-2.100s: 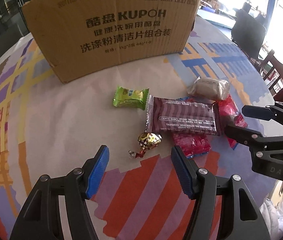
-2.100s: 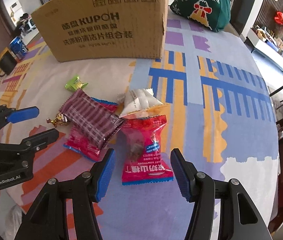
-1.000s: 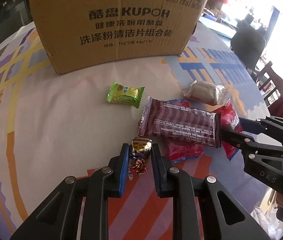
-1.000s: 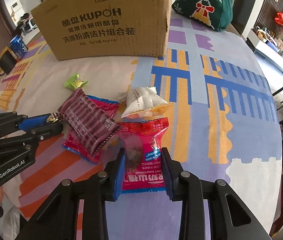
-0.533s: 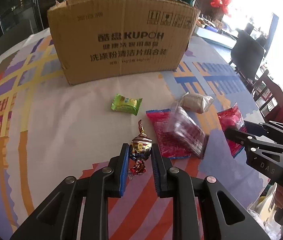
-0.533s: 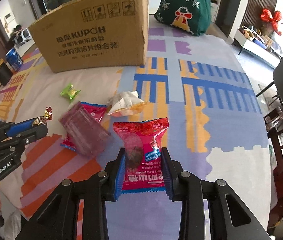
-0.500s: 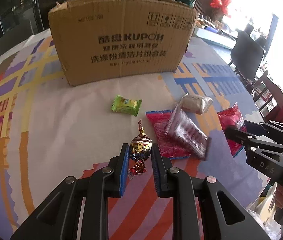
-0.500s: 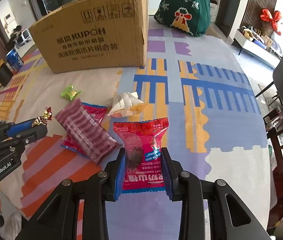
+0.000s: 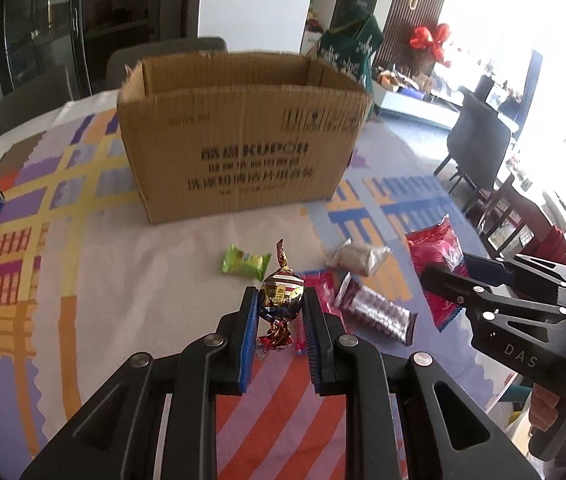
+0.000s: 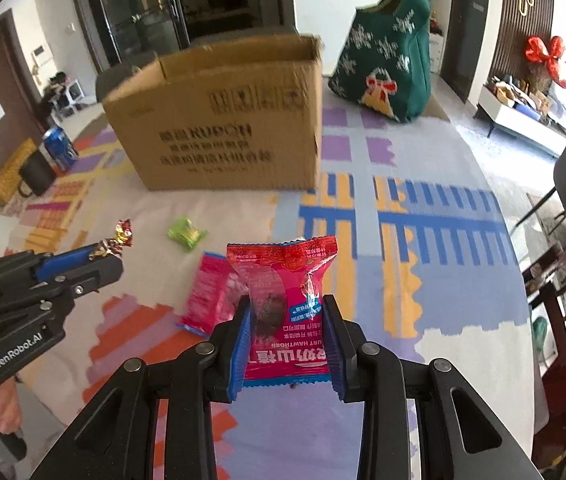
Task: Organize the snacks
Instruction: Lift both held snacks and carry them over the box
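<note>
left wrist — foil candy (image 9: 281,290) between fingers (image 9: 249,320)

The foil-wrapped candy (image 9: 281,292) is shiny and crinkled. The red hawthorn packet (image 10: 287,300) is glossy plastic film. The cardboard box (image 9: 239,136) is matt corrugated paper. The tablecloth (image 9: 83,264) looks matt.

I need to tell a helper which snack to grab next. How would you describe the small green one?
Start at the open cardboard box. On the tablecloth in front of it lies the green candy, left of the white packet. It is the only green wrapper; its neighbours are red, maroon or white.
</note>
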Demonstrator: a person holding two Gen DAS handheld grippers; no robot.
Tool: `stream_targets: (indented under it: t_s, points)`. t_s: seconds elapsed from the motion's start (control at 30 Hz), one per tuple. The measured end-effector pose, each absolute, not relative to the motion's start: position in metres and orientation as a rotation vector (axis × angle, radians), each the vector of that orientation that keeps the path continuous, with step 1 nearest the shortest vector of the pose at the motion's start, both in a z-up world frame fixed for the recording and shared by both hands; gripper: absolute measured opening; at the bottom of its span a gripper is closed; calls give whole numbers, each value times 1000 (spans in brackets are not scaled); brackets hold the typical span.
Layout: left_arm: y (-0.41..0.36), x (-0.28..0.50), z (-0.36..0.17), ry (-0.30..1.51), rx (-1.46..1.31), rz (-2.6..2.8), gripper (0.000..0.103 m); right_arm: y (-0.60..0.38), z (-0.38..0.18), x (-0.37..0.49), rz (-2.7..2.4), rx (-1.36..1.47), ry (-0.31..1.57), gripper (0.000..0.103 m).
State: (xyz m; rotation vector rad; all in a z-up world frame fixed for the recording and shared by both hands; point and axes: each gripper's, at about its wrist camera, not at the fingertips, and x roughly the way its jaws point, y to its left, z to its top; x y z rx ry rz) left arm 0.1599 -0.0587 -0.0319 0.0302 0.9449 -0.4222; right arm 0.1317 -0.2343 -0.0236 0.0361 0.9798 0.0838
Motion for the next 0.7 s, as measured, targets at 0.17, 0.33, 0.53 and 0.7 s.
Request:
stream_targets:
  t_s: [0.17,0.33,0.53,0.7]
  points:
    - [-55,163,-15,898,19,-422,22,-230,-5,135,110,51,925,34]
    - [-52,171,4,849,17,-415,22,-229,11,144,123,59,875,34]
    - [-51,182,27,785,20,-400,22,-228,32,157,134,53,814,34]
    - [-50,193,46,735,18,-397,22,-226,54,170,157,52,764,34]
